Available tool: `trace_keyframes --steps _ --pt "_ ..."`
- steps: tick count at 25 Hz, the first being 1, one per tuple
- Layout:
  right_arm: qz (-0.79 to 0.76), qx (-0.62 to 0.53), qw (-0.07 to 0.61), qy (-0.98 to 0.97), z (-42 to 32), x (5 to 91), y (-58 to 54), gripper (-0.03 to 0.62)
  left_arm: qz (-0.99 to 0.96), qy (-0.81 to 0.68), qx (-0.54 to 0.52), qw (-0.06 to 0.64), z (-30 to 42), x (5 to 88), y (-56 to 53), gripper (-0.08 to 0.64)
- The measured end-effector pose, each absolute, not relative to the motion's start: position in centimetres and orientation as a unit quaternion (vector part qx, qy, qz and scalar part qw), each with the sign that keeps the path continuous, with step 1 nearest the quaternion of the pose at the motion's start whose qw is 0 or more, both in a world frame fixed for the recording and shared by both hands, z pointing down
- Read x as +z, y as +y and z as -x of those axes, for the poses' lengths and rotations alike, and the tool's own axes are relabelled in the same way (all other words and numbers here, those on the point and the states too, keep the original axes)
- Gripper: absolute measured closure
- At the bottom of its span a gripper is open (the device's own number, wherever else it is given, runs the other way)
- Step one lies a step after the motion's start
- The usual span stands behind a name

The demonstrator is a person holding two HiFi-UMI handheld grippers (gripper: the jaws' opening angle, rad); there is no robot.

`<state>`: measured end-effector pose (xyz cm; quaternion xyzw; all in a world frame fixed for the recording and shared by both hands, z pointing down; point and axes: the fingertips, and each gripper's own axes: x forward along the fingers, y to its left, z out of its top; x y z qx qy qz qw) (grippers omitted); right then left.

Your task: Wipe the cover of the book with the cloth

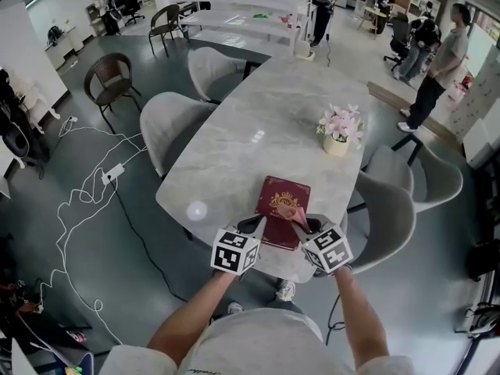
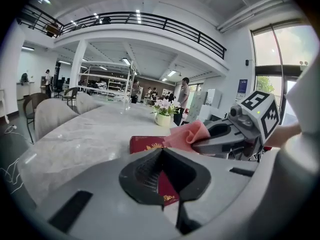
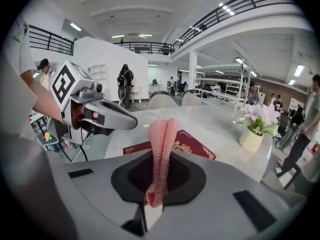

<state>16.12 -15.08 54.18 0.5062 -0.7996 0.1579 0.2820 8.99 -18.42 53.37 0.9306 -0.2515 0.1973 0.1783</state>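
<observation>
Head view: a maroon book with a gold crest lies lower centre on a marble table.

Left gripper view: the left gripper has its jaws together and empty over the book's near corner.

Right gripper view: the right gripper pinches a pink cloth. The book's gold lettering is unreadable.
</observation>
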Motion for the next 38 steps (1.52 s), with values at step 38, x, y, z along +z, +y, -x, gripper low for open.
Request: trace_keyframes --steps 38 --pt "-0.436 0.105 0.377 -0.81 -17.8 58.8 -30.1 0.575 -0.886 -0.371 0.191 0.2 -7.9 54.1 -23.5 0.552"
